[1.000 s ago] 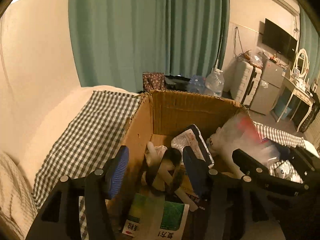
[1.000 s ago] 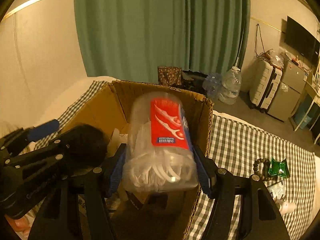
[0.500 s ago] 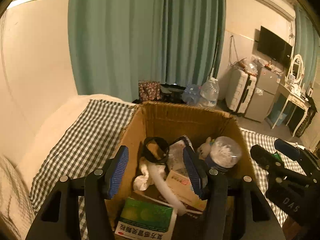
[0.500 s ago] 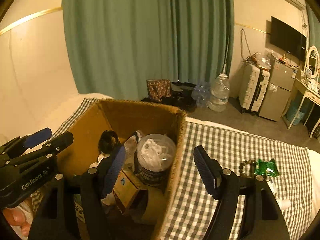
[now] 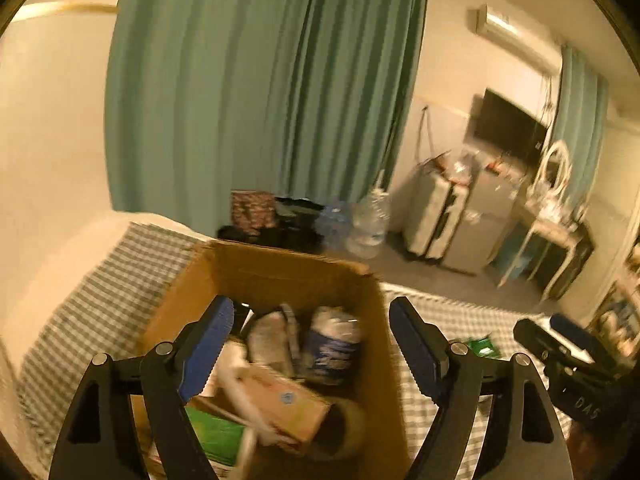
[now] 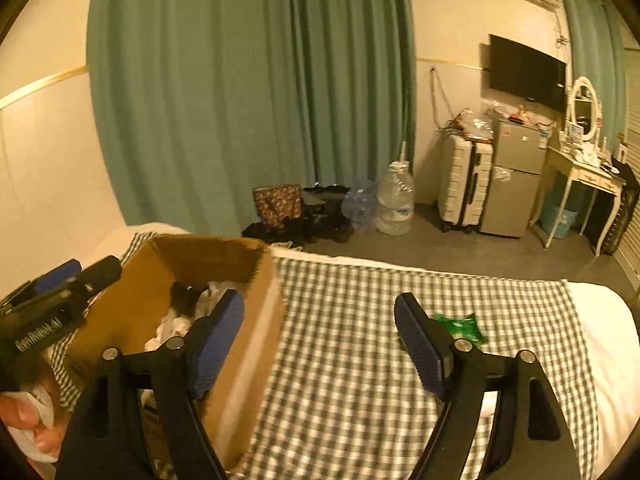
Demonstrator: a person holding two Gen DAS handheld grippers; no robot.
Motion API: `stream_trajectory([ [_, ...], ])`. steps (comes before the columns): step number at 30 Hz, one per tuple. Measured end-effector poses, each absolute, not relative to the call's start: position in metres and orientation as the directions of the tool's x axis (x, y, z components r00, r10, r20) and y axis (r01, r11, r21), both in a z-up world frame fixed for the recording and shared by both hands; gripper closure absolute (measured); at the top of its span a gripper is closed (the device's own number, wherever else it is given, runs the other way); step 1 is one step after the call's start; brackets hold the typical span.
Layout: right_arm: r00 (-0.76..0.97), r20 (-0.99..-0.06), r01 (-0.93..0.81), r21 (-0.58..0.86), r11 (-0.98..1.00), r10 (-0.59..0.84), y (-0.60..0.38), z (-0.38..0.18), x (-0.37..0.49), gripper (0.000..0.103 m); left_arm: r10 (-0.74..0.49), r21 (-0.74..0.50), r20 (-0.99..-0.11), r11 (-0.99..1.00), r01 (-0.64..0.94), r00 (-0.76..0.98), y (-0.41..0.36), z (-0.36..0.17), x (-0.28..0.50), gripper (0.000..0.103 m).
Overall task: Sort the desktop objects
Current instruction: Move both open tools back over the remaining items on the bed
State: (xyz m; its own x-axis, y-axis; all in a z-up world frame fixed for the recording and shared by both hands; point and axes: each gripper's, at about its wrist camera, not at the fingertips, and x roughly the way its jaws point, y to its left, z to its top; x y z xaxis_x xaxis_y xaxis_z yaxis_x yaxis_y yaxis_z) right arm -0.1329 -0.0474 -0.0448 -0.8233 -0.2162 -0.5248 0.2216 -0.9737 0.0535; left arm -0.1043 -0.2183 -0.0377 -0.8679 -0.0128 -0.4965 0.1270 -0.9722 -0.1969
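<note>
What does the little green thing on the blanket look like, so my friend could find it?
Find the big checked blanket spread over the bed, then the open cardboard box standing on it. Out on the cloth away from the box lies the green packet, small, shiny and crinkly. It is the only bright green thing lying on the checks.

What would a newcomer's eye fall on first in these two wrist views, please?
Probably the open cardboard box on the checked cloth, crammed with packets and a plastic tub. Next, a lone green packet lying on the cloth to the box's right, against tall green curtains behind.
</note>
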Motion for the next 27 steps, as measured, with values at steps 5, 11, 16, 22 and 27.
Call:
stream_trajectory([
  [5, -0.841, -0.506, 0.173, 0.082, -0.981, -0.191, -0.009, -0.037, -0.125, 0.016, -0.024, -0.214, -0.464, -0.967, 0.138, -0.886, -0.203, -0.036, -0.104, 0.004],
  [11, -0.858, -0.487, 0.129, 0.103, -0.986, -0.163, 0.028, -0.028, -0.122, 0.013, -0.054, -0.156, -0.417, -0.979, 0.13, -0.907, -0.175, -0.034, -0.101, 0.001],
  [16, -0.877, -0.466, 0.086, 0.093, -0.992, -0.12, 0.056, -0.026, -0.117, 0.01, -0.072, -0.072, -0.42, -0.991, 0.113, -0.905, -0.144, -0.04, -0.106, 0.0],
  [22, -0.871, -0.483, 0.054, 0.081, -0.995, -0.087, 0.085, -0.033, -0.121, 0.009, -0.075, -0.036, -0.421, -0.994, 0.099, -0.904, -0.117, -0.046, -0.116, 0.0],
  [27, -0.863, -0.502, 0.024, 0.057, -0.998, -0.05, 0.109, -0.047, -0.124, 0.006, -0.083, -0.014, -0.384, -0.995, 0.096, -0.919, -0.097, -0.048, -0.118, 0.0],
])
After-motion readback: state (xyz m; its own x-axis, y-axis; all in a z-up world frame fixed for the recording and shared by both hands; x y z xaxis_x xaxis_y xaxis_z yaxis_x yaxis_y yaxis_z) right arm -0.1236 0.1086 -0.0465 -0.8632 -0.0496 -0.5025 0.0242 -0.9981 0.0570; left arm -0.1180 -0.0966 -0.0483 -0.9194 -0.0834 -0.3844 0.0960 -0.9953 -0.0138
